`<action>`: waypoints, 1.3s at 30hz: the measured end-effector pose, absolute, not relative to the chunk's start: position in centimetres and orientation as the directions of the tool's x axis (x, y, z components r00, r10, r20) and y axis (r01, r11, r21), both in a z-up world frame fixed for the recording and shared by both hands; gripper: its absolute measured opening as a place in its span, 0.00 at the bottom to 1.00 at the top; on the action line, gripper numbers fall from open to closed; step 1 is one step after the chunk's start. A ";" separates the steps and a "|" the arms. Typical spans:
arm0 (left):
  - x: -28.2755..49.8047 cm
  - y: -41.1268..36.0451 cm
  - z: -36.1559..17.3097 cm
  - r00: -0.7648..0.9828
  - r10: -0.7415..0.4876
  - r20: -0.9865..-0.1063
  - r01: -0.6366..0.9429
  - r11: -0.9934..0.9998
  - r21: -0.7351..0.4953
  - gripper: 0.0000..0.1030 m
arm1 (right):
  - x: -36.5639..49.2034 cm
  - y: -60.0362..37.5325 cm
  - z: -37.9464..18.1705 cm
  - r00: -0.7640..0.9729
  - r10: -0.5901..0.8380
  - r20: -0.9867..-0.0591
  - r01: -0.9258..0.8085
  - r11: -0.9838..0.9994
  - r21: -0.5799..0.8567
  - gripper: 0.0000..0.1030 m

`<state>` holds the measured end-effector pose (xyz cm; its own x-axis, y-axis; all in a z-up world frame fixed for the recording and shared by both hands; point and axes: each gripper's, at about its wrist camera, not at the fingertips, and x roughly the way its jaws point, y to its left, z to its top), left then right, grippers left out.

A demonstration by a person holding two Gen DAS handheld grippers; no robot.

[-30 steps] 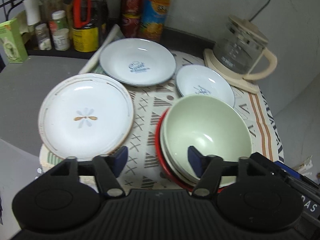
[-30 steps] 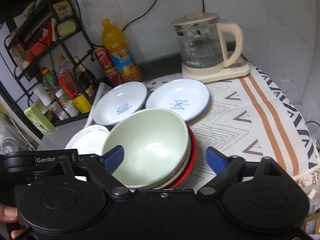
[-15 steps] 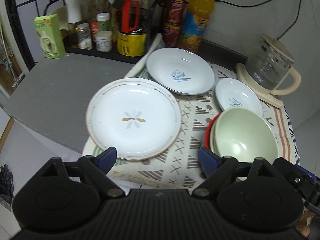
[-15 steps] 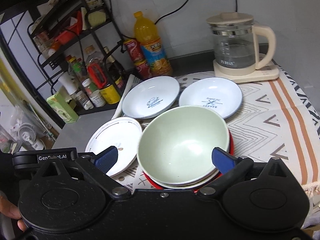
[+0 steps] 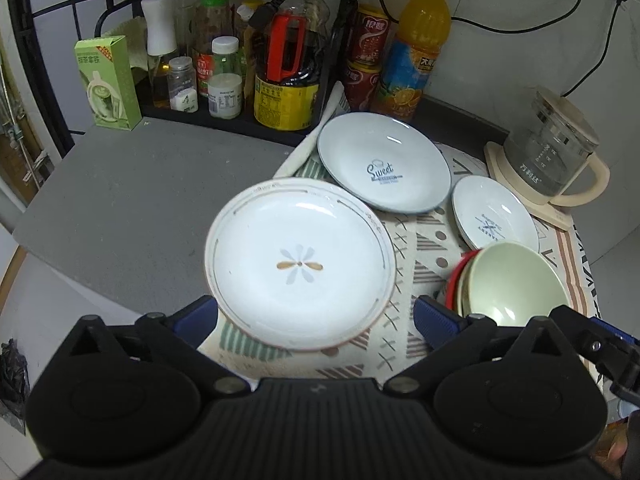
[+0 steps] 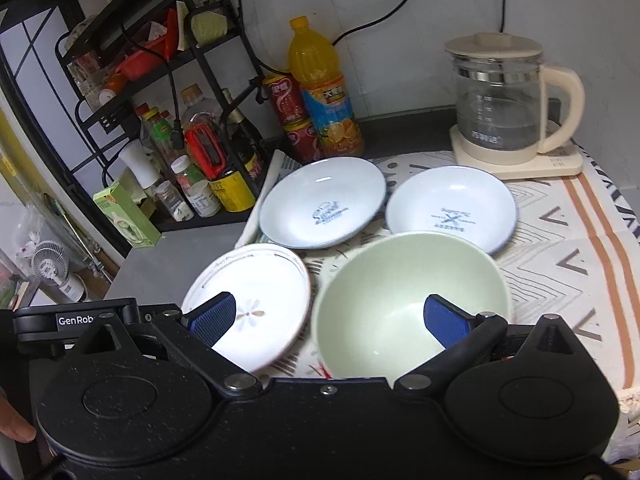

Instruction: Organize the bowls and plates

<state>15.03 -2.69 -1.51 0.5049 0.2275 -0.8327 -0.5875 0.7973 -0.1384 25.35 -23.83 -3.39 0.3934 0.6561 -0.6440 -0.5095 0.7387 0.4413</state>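
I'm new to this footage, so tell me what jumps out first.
A white flower plate lies front and centre on the patterned cloth, between the open left tongs. Right of it, a pale green bowl tops a stack of dishes. Behind sit two white plates with blue print, with a glass kettle at the back right.

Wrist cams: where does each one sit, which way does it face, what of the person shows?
Left wrist: on the left gripper, looking down along open fingers at the flower plate; a bit of hand at lower right.
Right wrist: on the right gripper, looking down at the green bowl, jaws open; a fingertip at lower left.
Shared: both plates and bowl, Sweet plate, kettle, juice bottle.
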 end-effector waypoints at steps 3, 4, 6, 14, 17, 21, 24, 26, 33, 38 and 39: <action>15.3 -1.1 -1.5 0.512 0.221 -0.830 -0.579 0.803 -0.143 1.00 | 25.6 -22.4 -3.1 0.402 0.644 -0.651 -0.492 0.752 0.439 0.98; 15.4 -0.6 -1.5 0.513 0.215 -0.831 -0.577 0.803 -0.148 1.00 | 25.7 -22.0 -3.0 0.410 0.637 -0.653 -0.485 0.759 0.435 0.98; 15.7 0.5 -1.5 0.521 0.202 -0.829 -0.567 0.808 -0.159 1.00 | 25.9 -21.0 -2.9 0.419 0.621 -0.662 -0.478 0.771 0.422 0.98; 17.7 4.2 -1.9 0.520 0.168 -0.837 -0.513 0.845 -0.150 1.00 | 26.6 -18.0 -2.8 0.452 0.566 -0.690 -0.415 0.817 0.400 0.98; 18.5 5.3 -2.0 0.520 0.147 -0.841 -0.491 0.857 -0.154 1.00 | 26.8 -17.2 -2.8 0.462 0.549 -0.696 -0.395 0.830 0.393 0.98; 19.7 6.8 -2.3 0.526 0.113 -0.843 -0.459 0.872 -0.169 1.00 | 27.1 -16.0 -2.7 0.477 0.527 -0.703 -0.366 0.847 0.386 0.98; 20.5 7.7 -2.4 0.534 0.095 -0.840 -0.443 0.878 -0.182 1.00 | 27.5 -15.0 -2.7 0.492 0.501 -0.712 -0.340 0.863 0.373 0.98; 21.2 8.2 -2.4 0.539 0.086 -0.838 -0.424 0.887 -0.181 0.99 | 27.7 -14.4 -2.8 0.500 0.490 -0.714 -0.325 0.871 0.369 0.98; 23.4 9.8 -2.7 0.570 0.038 -0.821 -0.367 0.906 -0.213 0.97 | 28.6 -12.6 -2.9 0.534 0.444 -0.719 -0.280 0.896 0.346 0.98; 25.1 10.5 -3.0 0.584 -0.005 -0.812 -0.319 0.918 -0.235 0.97 | 29.8 -12.1 -3.3 0.547 0.412 -0.729 -0.226 0.911 0.346 0.98; 25.4 10.6 -3.1 0.586 -0.015 -0.810 -0.311 0.919 -0.241 0.97 | 30.0 -12.1 -3.4 0.548 0.408 -0.730 -0.217 0.912 0.347 0.98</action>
<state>25.44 10.60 -3.10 0.5857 -0.0146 -0.8104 -0.3112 0.9192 -0.2415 29.98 -12.08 -3.43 0.5477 0.4080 -0.7304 -0.2169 0.9124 0.3470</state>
